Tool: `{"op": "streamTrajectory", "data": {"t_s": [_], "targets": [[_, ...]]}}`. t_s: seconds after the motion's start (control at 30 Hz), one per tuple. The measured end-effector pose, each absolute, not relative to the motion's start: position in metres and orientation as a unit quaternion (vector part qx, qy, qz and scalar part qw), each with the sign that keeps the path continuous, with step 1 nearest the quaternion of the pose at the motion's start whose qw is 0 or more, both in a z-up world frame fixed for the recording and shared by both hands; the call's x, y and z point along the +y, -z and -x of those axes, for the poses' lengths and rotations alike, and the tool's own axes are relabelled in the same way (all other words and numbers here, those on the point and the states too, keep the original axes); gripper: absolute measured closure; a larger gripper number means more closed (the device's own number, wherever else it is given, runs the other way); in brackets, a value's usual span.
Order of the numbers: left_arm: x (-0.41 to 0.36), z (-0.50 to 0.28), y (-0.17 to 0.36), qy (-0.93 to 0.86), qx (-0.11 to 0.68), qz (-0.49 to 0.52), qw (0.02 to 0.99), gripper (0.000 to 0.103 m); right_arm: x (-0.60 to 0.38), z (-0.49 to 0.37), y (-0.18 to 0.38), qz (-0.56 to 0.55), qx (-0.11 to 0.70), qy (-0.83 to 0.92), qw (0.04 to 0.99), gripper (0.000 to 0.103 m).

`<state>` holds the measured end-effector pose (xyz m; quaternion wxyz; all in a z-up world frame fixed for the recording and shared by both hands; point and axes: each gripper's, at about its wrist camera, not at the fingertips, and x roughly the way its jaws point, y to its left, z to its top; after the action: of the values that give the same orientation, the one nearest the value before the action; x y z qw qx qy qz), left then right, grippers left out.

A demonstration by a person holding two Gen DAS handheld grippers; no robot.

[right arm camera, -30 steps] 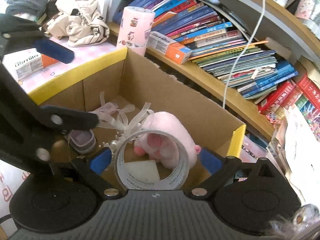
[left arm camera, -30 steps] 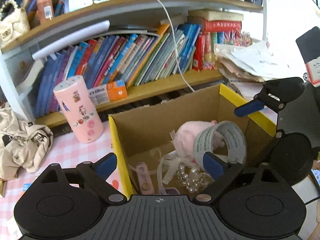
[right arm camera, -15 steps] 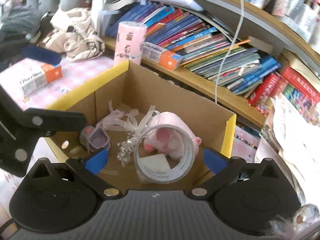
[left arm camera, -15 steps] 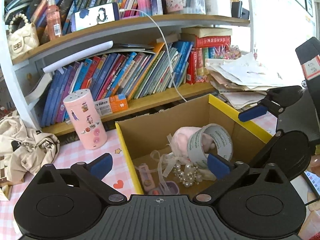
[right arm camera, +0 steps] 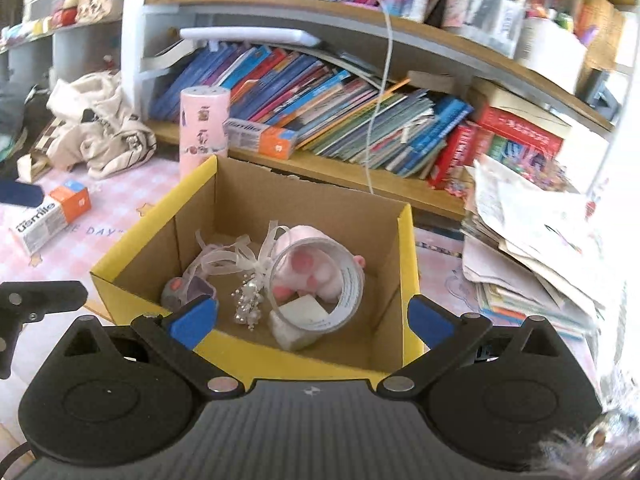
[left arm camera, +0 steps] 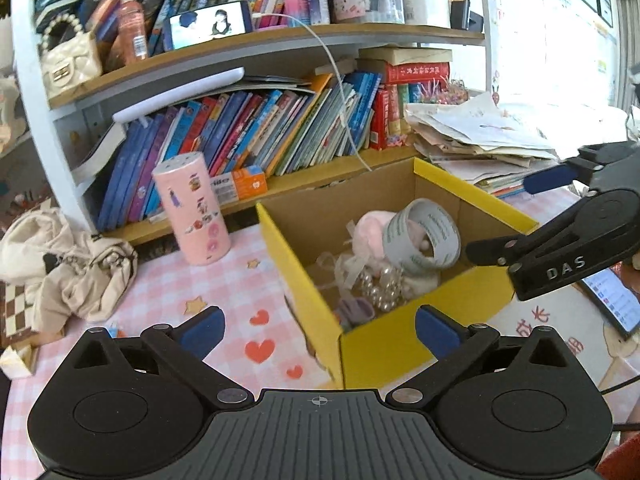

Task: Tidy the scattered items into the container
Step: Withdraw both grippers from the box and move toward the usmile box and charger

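A yellow-rimmed cardboard box (left arm camera: 472,196) (right arm camera: 148,248) stands on the pink checked table. Inside it a grey tape roll (left arm camera: 424,236) (right arm camera: 320,284) leans on a pink plush toy (left arm camera: 366,232) (right arm camera: 316,268), beside a pearl-and-ribbon piece (left arm camera: 380,284) (right arm camera: 248,300) and a small purple item (left arm camera: 356,308) (right arm camera: 188,288). My left gripper (left arm camera: 318,330) is open and empty, held back in front of the box. My right gripper (right arm camera: 312,318) is open and empty above the box's near wall; it also shows in the left wrist view (left arm camera: 560,248).
A pink cylinder (left arm camera: 192,208) (right arm camera: 204,124) stands left of the box. A white-and-orange carton (right arm camera: 50,216) lies on the table. Crumpled beige cloth (left arm camera: 68,264) (right arm camera: 100,132) lies at the left. A bookshelf (left arm camera: 256,136) is behind, a stack of papers (right arm camera: 532,248) at the right.
Both grippers have pulled back and up away from the box. The tape roll, earlier between the right gripper's fingers, now rests free inside the box.
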<state>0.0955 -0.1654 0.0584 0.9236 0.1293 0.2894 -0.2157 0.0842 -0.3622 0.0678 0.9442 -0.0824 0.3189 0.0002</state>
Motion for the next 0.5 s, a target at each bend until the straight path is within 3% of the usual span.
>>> {"op": "streamTrajectory", "data": {"t_s": [0.5], "targets": [[-0.122,-0.066,-0.043,0.187,0.311,-0.096,0.927,0.0,-0.325,-0.041,-0.037,0.023,0.366,0.036,0.93,0.0]]}}
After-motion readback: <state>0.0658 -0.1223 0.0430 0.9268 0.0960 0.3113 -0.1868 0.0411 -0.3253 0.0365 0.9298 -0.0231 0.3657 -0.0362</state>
